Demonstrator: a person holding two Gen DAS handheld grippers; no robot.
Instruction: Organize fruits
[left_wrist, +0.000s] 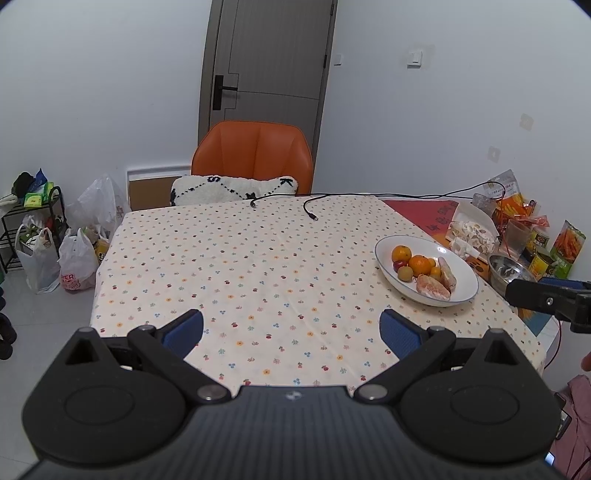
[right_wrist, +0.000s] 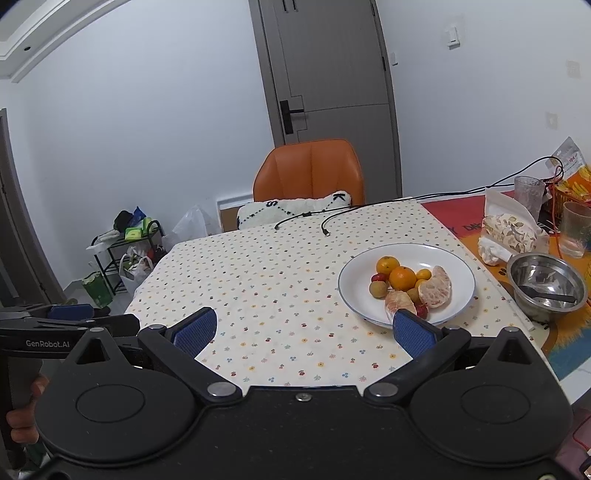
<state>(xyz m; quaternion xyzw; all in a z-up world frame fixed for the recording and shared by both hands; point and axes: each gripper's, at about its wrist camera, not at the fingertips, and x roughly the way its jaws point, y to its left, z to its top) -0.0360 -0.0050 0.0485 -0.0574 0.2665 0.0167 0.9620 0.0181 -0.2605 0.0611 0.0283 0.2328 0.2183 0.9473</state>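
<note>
Since both the left gripper (left_wrist: 291, 332) and right gripper (right_wrist: 304, 332) hang wide and empty, lower the right one squarely over one orange (right_wrist: 402, 277) on the plate (right_wrist: 458, 269), closing gently.

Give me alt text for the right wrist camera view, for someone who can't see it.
The open right gripper hovers over a floral tablecloth, near a white plate of oranges, peeled citrus pieces and small fruits. A steel bowl sits right of the plate; an orange chair stands behind the table.
</note>
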